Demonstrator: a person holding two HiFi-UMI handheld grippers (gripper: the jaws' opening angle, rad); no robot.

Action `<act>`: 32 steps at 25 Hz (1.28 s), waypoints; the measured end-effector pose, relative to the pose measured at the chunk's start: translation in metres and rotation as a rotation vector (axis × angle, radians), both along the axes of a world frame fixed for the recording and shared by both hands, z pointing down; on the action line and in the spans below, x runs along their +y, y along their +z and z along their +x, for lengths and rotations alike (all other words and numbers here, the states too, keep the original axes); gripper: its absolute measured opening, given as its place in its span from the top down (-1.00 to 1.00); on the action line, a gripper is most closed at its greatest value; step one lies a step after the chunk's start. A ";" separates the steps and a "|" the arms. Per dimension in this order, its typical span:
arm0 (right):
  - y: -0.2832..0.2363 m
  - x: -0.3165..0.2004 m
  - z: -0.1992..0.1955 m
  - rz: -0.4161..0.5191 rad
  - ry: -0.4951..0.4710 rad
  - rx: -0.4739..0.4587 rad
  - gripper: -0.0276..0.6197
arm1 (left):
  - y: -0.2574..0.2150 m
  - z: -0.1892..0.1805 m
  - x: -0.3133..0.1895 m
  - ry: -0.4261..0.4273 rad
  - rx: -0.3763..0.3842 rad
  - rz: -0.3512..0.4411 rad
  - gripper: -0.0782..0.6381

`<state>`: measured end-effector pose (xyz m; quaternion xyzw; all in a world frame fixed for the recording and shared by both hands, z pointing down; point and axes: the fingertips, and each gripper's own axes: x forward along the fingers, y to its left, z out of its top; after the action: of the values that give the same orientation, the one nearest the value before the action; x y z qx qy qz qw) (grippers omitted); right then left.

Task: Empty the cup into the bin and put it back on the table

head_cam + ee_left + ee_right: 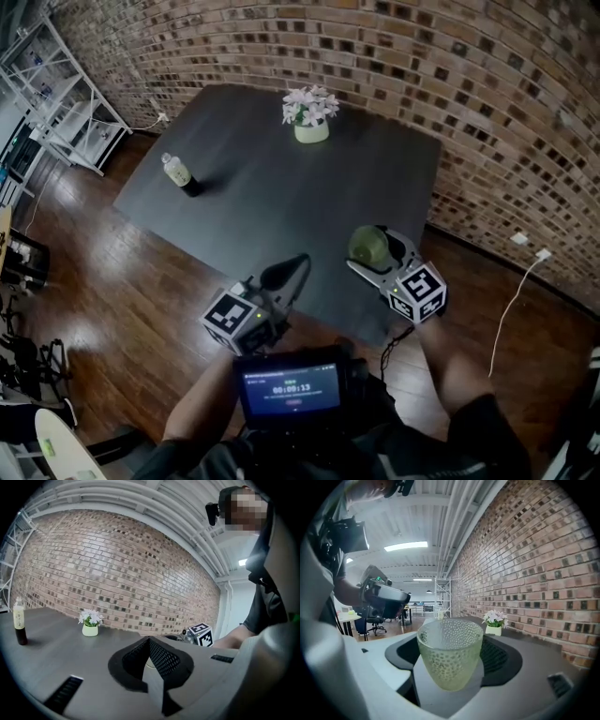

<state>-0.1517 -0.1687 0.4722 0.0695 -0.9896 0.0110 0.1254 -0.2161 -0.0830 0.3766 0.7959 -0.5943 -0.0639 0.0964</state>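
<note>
Cup (450, 644), one, clamped in right claw (451, 660); left claw (150, 660) closed, empty. Desk (281, 206): one bottle (176, 172), one flowerpot (310, 117), wide open top between.

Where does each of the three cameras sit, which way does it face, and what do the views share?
Head view: on the person's head, looking steeply down at the table; both forearms, the left gripper and the right gripper show.
Left gripper view: on the left gripper, looking across the table at the brick wall; its shut jaws and the person's arm show.
Right gripper view: on the right gripper, looking along the wall at the cup in its jaws; the person's left arm shows.
Shared: all three see the flower pot.
</note>
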 end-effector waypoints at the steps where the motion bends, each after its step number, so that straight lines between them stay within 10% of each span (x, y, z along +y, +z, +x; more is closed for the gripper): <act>1: -0.004 0.003 0.001 0.001 0.001 -0.002 -0.28 | -0.003 0.003 0.002 0.009 -0.005 0.007 0.79; 18: -0.028 0.003 0.089 0.002 0.178 0.020 -0.28 | -0.016 0.070 -0.003 0.169 -0.018 0.035 0.79; 32: -0.030 -0.018 0.247 -0.019 0.548 0.055 -0.28 | -0.011 0.167 -0.030 0.447 0.040 0.030 0.79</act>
<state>0.0957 -0.1865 0.4426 0.3337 -0.9300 0.0518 0.1453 -0.0486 -0.1132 0.3657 0.9076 -0.4003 -0.0655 0.1080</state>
